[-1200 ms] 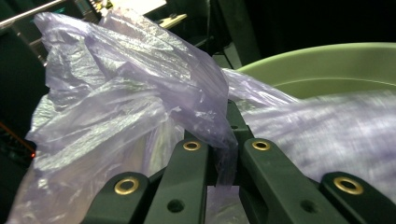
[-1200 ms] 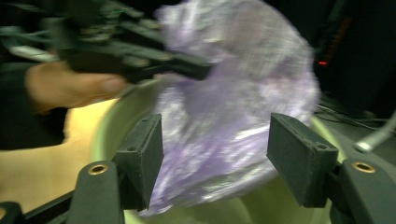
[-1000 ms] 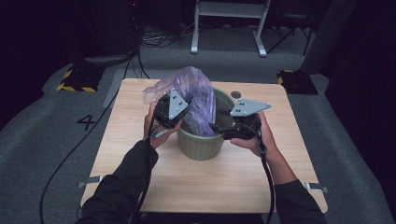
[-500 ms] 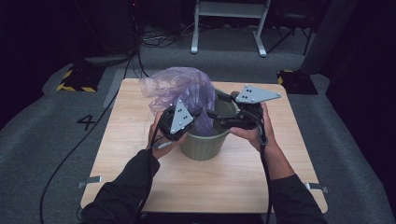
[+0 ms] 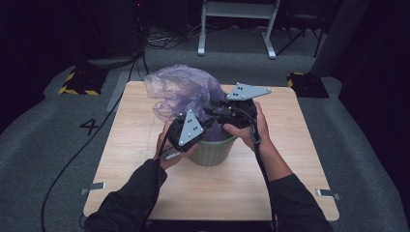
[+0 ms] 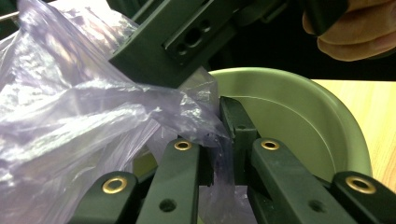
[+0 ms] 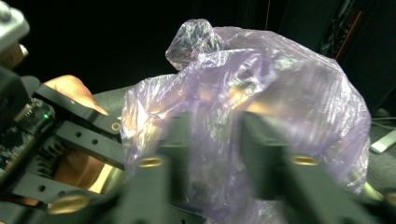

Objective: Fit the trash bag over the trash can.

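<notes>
You are working in a lab or recording studio, not a home. Your wooden bench point(image 5: 145, 145) stands alone on grey carpet point(image 5: 58, 145) marked with a painted number 4 point(image 5: 90, 126). Black-and-yellow hazard tape point(image 5: 72, 83) edges dark floor blocks on either side, loose cables point(image 5: 159, 41) trail across the floor behind, and a white metal stand point(image 5: 237, 24) rises against dark surroundings.
</notes>
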Demonstrator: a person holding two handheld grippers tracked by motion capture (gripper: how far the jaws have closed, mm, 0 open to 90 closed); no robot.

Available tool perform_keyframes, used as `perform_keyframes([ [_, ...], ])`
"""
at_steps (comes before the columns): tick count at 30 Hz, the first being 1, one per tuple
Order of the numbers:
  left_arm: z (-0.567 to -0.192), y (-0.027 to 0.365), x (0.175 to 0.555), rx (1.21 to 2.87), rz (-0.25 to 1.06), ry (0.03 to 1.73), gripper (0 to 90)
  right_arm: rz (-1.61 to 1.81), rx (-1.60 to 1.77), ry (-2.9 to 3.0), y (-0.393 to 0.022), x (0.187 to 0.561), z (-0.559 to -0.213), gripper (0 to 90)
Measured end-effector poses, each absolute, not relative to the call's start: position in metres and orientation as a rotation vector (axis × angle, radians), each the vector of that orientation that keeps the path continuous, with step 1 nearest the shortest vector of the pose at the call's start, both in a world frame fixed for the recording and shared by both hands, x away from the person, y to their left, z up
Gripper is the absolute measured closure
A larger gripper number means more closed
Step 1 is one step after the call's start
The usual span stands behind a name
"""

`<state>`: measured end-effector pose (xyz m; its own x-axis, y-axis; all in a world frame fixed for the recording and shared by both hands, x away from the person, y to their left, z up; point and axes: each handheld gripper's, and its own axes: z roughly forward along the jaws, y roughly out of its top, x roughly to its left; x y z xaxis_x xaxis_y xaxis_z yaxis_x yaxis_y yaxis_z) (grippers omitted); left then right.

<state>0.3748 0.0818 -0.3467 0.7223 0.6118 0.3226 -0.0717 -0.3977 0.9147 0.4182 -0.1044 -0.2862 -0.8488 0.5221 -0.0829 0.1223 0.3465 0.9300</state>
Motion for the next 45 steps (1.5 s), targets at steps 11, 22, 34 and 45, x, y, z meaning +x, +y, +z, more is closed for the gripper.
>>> perform_keyframes([
  [11, -0.343, 0.09, 0.37, 1.828, 0.721, 0.421, 63.5, 1.543, 0.505, 2.183, -0.115, 0.408, -0.288, 90.0],
  [22, -0.346, 0.128, 0.348, 1.841, 0.608, 0.453, 26.3, 1.525, 0.47, 2.183, -0.129, 0.399, -0.298, 90.0],
  [34, -0.367, 0.207, 0.368, 1.742, 0.621, 0.703, 17.1, 1.48, 0.451, 2.221, -0.156, 0.387, -0.31, 90.0],
  [45, -0.371, 0.211, 0.408, 1.773, 0.527, 0.692, 28.1, 1.445, 0.425, 2.244, -0.17, 0.383, -0.317, 90.0],
])
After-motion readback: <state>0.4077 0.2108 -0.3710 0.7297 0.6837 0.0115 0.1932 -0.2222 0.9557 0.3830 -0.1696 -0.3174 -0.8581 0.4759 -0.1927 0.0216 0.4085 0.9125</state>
